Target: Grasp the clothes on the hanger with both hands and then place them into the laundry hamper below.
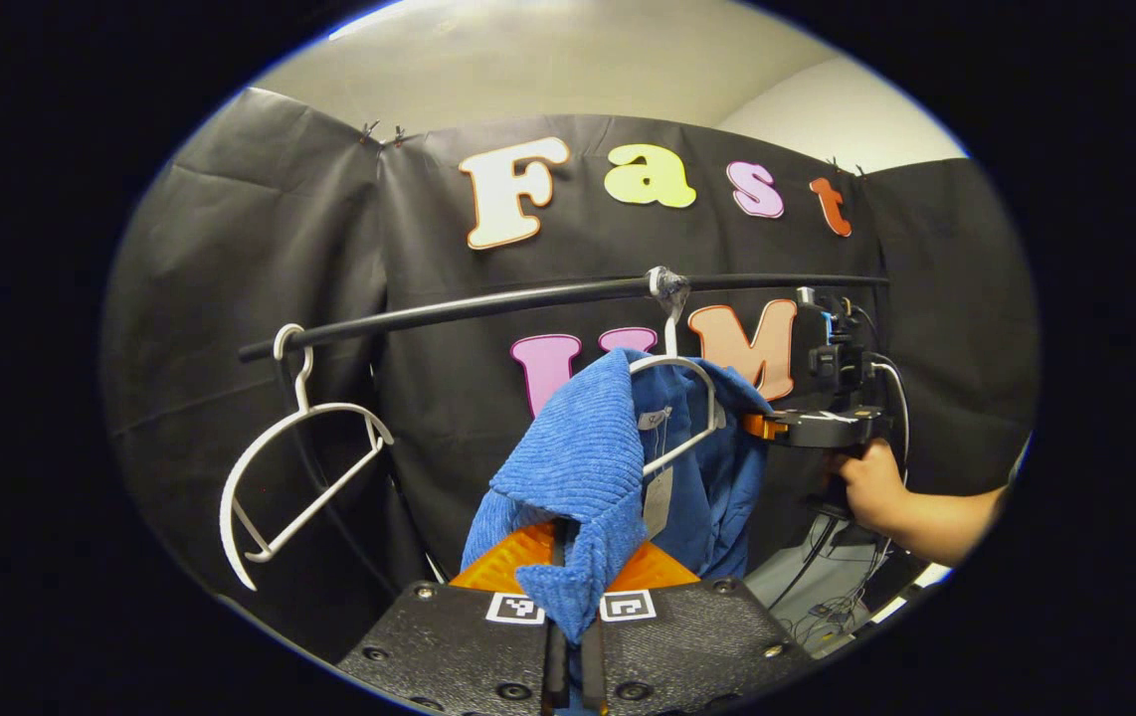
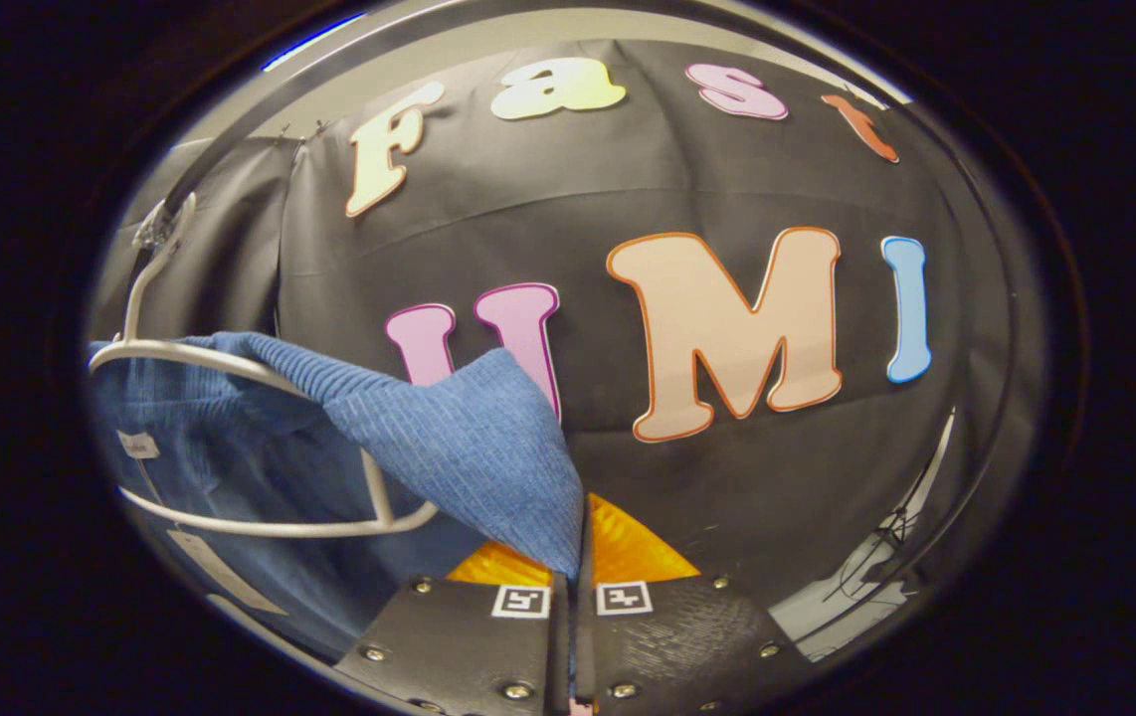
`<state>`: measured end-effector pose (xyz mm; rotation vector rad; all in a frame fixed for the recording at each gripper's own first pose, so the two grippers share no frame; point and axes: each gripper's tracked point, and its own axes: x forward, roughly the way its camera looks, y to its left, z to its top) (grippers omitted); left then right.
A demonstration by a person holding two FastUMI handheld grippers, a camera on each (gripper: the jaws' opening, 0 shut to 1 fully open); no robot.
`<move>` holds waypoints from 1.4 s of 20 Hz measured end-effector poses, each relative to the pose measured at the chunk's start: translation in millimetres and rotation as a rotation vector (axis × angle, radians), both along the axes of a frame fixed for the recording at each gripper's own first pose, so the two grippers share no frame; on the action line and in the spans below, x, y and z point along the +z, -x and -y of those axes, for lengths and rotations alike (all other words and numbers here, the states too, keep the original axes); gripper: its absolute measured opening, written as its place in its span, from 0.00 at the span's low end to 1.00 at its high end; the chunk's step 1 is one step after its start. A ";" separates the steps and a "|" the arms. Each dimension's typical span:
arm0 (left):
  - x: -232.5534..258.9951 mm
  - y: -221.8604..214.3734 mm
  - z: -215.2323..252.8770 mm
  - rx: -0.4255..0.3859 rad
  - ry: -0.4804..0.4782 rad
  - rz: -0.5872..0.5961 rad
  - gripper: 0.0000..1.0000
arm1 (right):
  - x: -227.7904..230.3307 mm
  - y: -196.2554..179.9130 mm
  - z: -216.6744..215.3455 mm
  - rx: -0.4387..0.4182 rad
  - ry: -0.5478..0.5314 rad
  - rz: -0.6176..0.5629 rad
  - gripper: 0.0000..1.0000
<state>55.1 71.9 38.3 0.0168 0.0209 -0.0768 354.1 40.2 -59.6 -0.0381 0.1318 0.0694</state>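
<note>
A blue ribbed garment (image 1: pixel 588 467) hangs on a white hanger (image 1: pixel 682 413) from the black rail (image 1: pixel 488 303). My left gripper (image 1: pixel 568 597) is shut on a fold of the garment's near shoulder, and cloth drapes over its orange fingers (image 1: pixel 503 567). Farther right, the right gripper (image 1: pixel 777 428) reaches the garment's other side, held by a hand (image 1: pixel 871 487). In the right gripper view, my right gripper (image 2: pixel 573 587) is shut on a stretched corner of the blue garment (image 2: pixel 469 447), pulled off the end of the white hanger (image 2: pixel 280 522). A paper tag (image 1: pixel 658 502) dangles from the garment.
An empty white hanger (image 1: pixel 289 467) hangs at the left end of the rail. The black cloth wall stands close behind. A pale surface with cables (image 1: pixel 817 597) lies at the lower right.
</note>
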 end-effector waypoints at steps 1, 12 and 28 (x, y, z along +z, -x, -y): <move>-0.6 1.3 -2.0 -0.013 -0.008 -0.013 0.08 | 2.8 -2.1 -1.1 0.000 -0.011 0.007 0.03; -0.6 -15.1 -48.0 -0.126 -0.331 -0.041 0.09 | 8.2 -24.7 -9.2 -0.018 -0.057 0.038 0.03; -58.0 -44.5 -68.8 -0.245 -0.209 -0.117 0.10 | -17.4 -52.3 -20.0 -0.006 -0.063 0.044 0.03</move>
